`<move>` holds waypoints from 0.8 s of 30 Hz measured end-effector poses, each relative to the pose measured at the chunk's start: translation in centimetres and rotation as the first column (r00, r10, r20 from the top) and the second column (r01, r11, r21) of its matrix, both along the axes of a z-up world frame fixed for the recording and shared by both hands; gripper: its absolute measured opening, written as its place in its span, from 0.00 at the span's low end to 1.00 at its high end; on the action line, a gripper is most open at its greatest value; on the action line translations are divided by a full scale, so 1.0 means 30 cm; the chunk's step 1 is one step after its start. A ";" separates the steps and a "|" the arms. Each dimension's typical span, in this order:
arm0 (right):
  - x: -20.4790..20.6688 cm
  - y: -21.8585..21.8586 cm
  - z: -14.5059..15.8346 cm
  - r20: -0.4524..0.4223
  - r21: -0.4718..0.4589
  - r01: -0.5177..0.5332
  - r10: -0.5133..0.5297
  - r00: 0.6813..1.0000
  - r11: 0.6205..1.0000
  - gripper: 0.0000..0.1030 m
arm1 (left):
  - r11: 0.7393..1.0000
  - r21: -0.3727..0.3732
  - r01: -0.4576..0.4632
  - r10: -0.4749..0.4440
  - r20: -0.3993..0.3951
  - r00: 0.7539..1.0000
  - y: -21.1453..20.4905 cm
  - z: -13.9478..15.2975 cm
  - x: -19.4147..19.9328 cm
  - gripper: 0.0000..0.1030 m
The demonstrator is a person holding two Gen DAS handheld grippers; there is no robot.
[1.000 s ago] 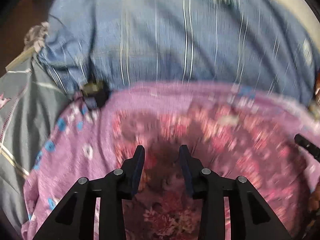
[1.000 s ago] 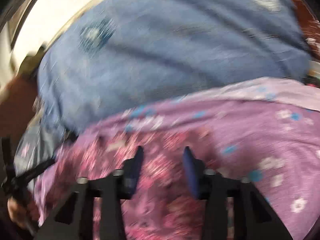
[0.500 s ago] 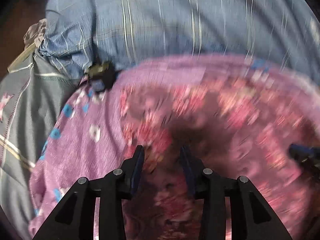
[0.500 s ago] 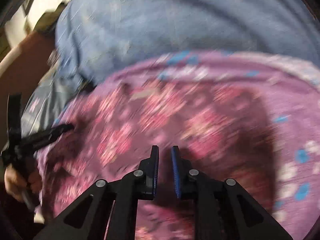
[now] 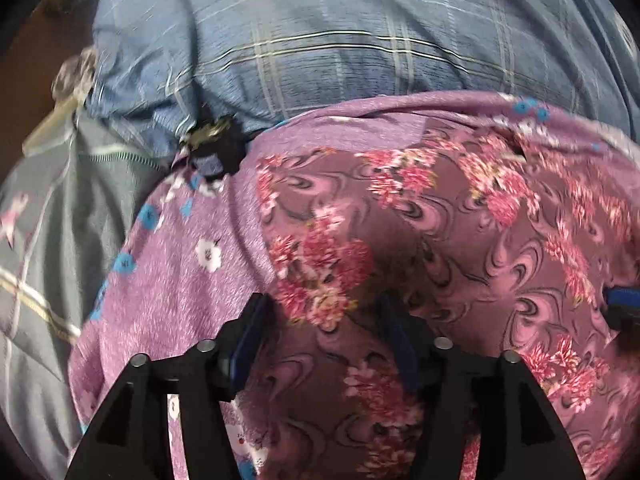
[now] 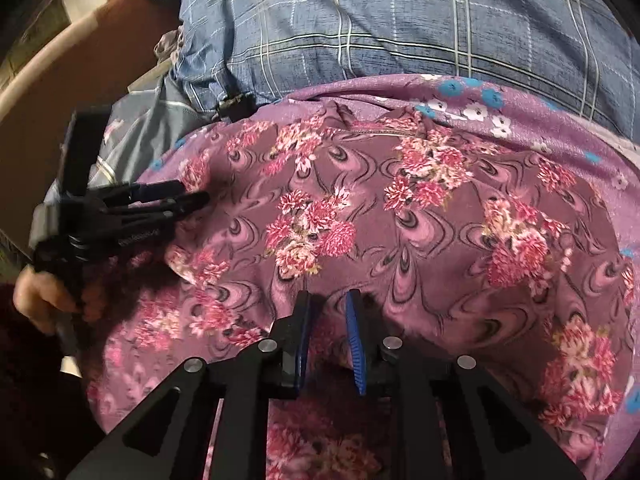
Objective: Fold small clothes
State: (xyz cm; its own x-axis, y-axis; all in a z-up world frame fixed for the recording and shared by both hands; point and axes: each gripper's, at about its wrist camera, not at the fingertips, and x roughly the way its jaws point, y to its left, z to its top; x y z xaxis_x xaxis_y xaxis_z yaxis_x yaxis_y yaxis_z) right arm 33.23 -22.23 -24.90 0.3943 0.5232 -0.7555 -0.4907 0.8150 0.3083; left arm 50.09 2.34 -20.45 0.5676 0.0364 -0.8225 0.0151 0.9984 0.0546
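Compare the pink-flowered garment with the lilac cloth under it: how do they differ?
The pink-flowered garment is darker mauve with swirls and pink bouquets; the lilac cloth is paler with small white and blue flowers. The garment lies on top; the cloth shows only around its edges. Both are floral purple fabrics on the blue checked bedding.

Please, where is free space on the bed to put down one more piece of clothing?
Almost none shows. The flowered purple garment fills the near part, lying on a lighter purple cloth and reaching the blue checked pillow behind. The grey sheet left of the purple cloth is the only free patch. Both the left gripper and the right gripper crowd the garment.
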 end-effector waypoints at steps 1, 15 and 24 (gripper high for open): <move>0.001 -0.032 0.009 -0.031 0.047 0.018 -0.016 0.999 0.999 0.27 | 0.999 -0.046 -0.016 0.015 -0.018 1.000 0.022 0.006 -0.005 0.58; -0.421 -0.359 0.112 -0.058 0.306 0.232 -0.225 0.973 0.923 0.64 | 0.956 -0.258 -0.140 0.138 -0.024 0.990 0.313 0.047 -0.757 0.57; -0.789 -0.443 0.024 -0.179 0.263 0.214 -0.171 0.969 0.941 0.67 | 0.942 -0.319 -0.105 0.062 -0.139 0.988 0.253 -0.113 -1.108 0.57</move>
